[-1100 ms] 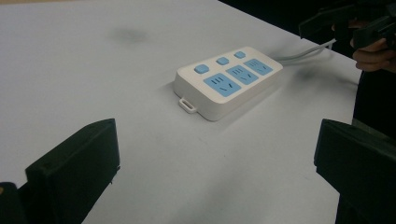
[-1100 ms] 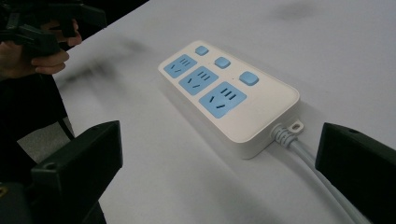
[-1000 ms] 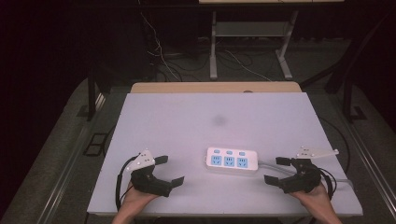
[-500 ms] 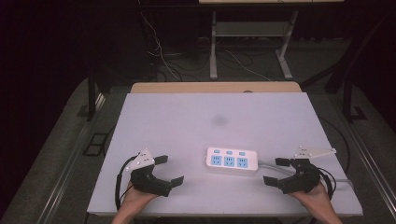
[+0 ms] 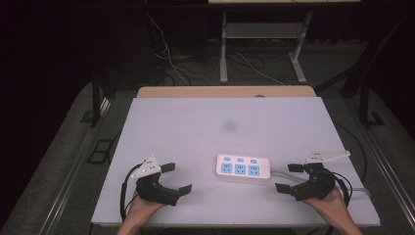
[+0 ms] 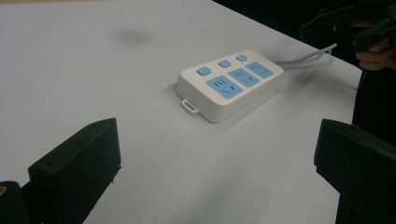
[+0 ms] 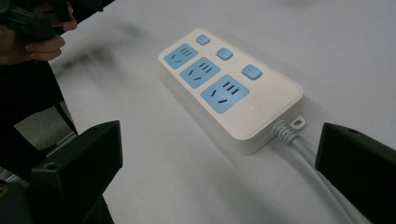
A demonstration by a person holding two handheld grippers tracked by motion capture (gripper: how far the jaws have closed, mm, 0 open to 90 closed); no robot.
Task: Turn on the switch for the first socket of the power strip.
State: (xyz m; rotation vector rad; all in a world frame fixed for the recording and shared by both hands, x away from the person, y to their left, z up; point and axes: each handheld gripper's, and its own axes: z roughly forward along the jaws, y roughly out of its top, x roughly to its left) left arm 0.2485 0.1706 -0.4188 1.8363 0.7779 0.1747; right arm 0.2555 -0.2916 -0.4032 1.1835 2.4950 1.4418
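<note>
— Where do we find the power strip (image 5: 243,169)?

— It lies flat on the white worktop (image 5: 195,127), toward our near edge and a little right of the middle. Its three blue sockets and three blue buttons face up. Its long axis runs left to right across us, and its grey cord (image 5: 284,172) leaves the right end and trails off toward the right edge.

— And how do we stand to it?

— We flank it, one gripper off each short end. Our right gripper (image 5: 288,177) sits just beside the cord end, near the point where the cord comes out. In the right gripper view the strip (image 7: 229,84) lies straight ahead between the two black jaws, cord end nearest. Our left gripper (image 5: 176,178) is farther off, with a stretch of bare worktop between it and the strip's left end. In the left gripper view the strip (image 6: 229,84) lies ahead and slightly right, with its small hanging tab pointing back at us.

— What about the jaws?

— Both pairs stand wide apart, holding nothing and touching nothing.

— So which hand goes first?

— We judge the right one, since it is the nearer and already lined up along the long axis. But taking the strip endwise would mean closing over the cord. To clamp across the narrow width, we would have to turn the jaws square to that axis.
</note>
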